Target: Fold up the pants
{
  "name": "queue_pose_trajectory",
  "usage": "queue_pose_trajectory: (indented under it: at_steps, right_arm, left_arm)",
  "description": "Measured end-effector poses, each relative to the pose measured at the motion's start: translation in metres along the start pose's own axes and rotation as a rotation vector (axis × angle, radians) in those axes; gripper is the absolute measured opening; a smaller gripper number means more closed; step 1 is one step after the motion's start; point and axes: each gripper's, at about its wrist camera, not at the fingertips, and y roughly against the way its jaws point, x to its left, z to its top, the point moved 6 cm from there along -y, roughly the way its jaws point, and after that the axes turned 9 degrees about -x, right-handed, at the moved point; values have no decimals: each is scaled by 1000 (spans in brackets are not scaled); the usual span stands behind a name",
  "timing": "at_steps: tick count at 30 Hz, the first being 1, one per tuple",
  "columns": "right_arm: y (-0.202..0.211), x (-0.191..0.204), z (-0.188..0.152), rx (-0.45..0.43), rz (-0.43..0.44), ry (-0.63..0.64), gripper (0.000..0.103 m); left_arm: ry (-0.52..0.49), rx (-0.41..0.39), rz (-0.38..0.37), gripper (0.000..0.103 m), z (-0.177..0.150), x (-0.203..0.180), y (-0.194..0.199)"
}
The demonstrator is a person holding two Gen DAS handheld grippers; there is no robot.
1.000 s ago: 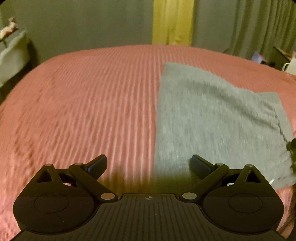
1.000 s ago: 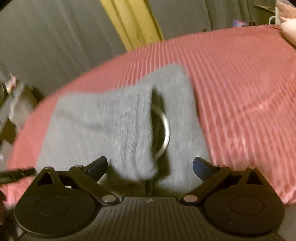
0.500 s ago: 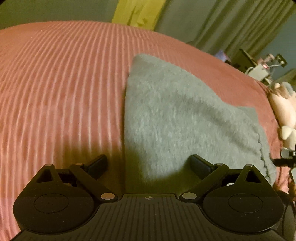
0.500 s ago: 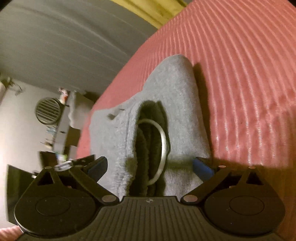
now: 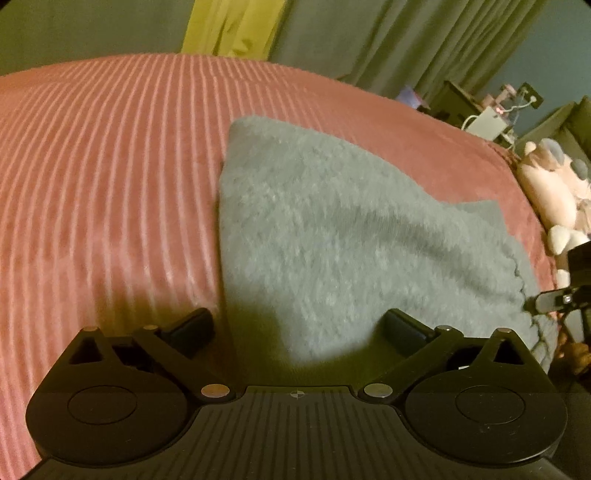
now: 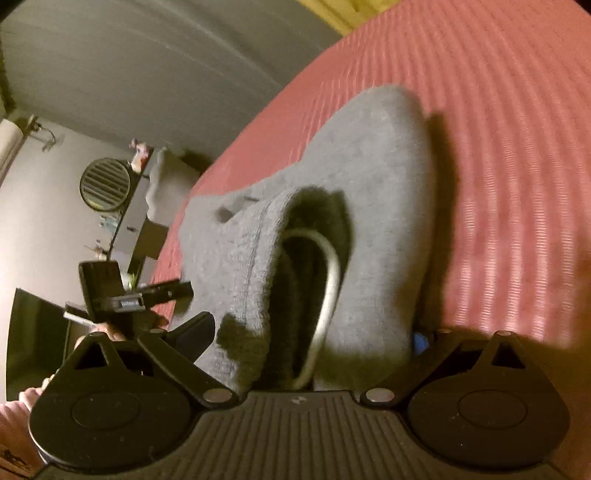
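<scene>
**Both tools close in on the folded grey pants**

Since half a second ago the right view has rolled further and come nearer the waistband, so the folded cloth now fills the space between that tool's fingers; the left view has swung only slightly, and a pale plush toy (image 5: 550, 192) at the bed's right edge shows more fully.

The soft grey knit pants (image 5: 332, 236) lie folded on the bed with the pink ribbed bedspread (image 5: 110, 166), their straight left edge running away toward the far side and their gathered waistband at the right. The black two-finger left tool (image 5: 297, 326) is spread wide, its left finger above bare bedspread and its right finger above the near part of the pants; whether either touches the cloth cannot be told.

In the right view the pants (image 6: 384, 177) bulge upward, the waistband opening gaping dark, with a pale drawstring loop (image 6: 328, 280) curving through it. The black right tool (image 6: 310, 336) is also spread, with the waistband edge sitting between its fingers and nothing pinched; its right finger is mostly hidden by cloth, only a blue pad showing. The left tool appears at the left of this view, beside the pants' edge.

Grey curtains (image 5: 388, 44) and a yellow curtain strip (image 5: 232, 26) hang beyond the bed.
</scene>
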Motion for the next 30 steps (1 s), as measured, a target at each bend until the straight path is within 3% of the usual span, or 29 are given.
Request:
queue_pose_trajectory:
  at_steps: [5,8,10,11,13,16,17,19,21,24,30]
  right_arm:
    - [-2,1,-7,11,30,-56,99]
    - [-11,4,-10,-18,19,-27,99]
    - [-14,9,-15,-52,-3,10,99]
    - [-14,11,-17,-73,-16,28,99]
    - [-21,20,-17,-89,-46,82,99]
    - [-26,31,-21,-123,-129,114,98]
    - [-28,37,-23,-138,-182,117,95]
    - [-33,57,-28,-148,-304,227,77]
    - [-30,71,-29,-178,-312,249,69]
    - [-16,74,-21,-215,-289,178,57]
    - [-3,97,6,-301,-289,206,53]
  left_arm:
    - [48,3,-122,98,4,-17,-6]
    - [-85,20,-57,97,-5,-30,-21]
    - [-104,13,-61,95,-5,-32,-25]
    - [-83,13,-64,92,-3,-31,-24]
    - [-49,10,-77,73,-1,-30,-19]
    - [-102,-8,-28,58,-3,-42,-12]
    - [-138,-21,11,55,-3,-49,-10]
    - [-249,-58,93,47,-4,-71,-2]
    - [-341,-99,142,42,-4,-90,3]
    - [-324,-107,141,40,7,-98,7]
    - [-292,-165,156,38,43,-110,1]
